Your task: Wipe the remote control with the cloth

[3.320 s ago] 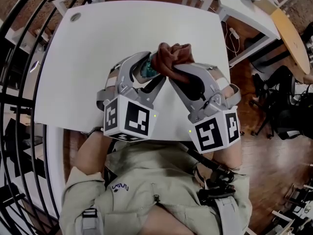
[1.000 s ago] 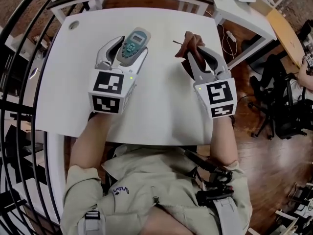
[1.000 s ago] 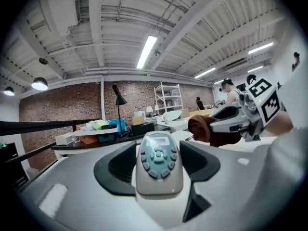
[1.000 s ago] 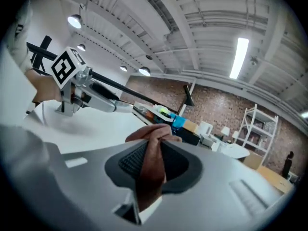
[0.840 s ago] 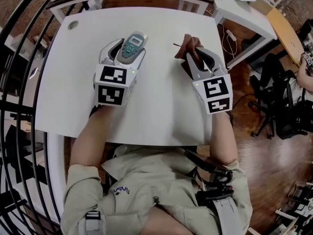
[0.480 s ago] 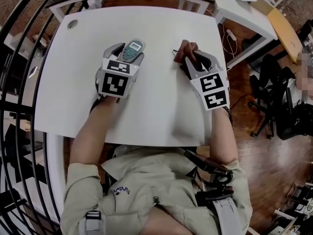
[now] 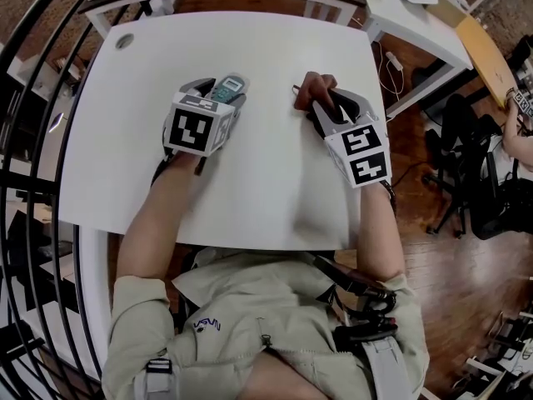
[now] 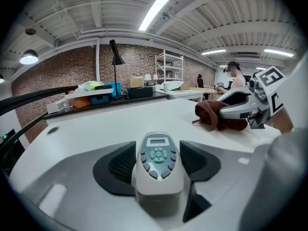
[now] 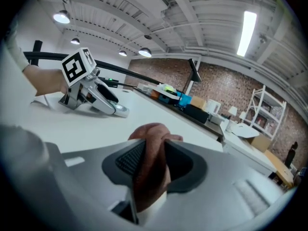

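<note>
Both grippers have come down to the white table (image 7: 275,173) since a second ago. The left gripper (image 7: 218,92) holds the grey remote control (image 7: 231,84) by its sides, jaws wide (screen facing up), left of the middle toward the far edge. The right gripper (image 7: 331,102) has just been opening its jaws, yet the brown cloth (image 7: 310,87) touches both pads, near the right edge.
</note>
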The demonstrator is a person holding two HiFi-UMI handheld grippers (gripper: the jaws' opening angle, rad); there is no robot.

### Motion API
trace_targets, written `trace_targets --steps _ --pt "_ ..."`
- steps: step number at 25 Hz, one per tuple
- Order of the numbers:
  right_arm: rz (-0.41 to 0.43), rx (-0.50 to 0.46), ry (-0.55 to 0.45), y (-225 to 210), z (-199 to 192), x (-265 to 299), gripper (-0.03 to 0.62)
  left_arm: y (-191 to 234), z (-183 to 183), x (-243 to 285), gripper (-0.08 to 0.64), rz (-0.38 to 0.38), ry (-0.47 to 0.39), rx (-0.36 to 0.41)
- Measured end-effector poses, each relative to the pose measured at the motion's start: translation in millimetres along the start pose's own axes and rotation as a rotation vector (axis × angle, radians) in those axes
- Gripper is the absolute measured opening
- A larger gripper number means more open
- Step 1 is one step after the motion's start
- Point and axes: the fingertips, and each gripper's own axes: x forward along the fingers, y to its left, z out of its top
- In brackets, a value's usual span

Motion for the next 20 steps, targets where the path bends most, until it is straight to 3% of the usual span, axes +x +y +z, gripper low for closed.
trace_targets --steps 5,8,10,11,13,17,20 --pt "-0.048 0.043 -0.078 -7 20 -26 0.162 -1 4 -18 0.293 0.03 -0.061 0.027" --pt "-0.114 0.059 -0.19 -11 46 -58 0.161 -2 25 -53 0.279 0.085 -0.192 0.028" --pt "-0.182 0.06 -0.306 -6 72 -91 0.103 -8 46 -95 0.217 0.129 -0.341 0.027" --pt "-0.213 0.058 -0.359 -1 85 -108 0.046 -13 53 -118 0.153 0.15 -0.414 0.027" --pt "-0.245 0.068 -0.443 19 103 -141 0.011 -27 55 -163 0.087 0.184 -0.522 0.037" --pt "-0.261 0.095 -0.514 64 102 -196 0.005 -72 46 -237 0.036 0.227 -0.657 0.041" --pt "-0.256 0.106 -0.531 99 97 -226 0.005 -98 25 -271 0.006 0.232 -0.674 0.041"
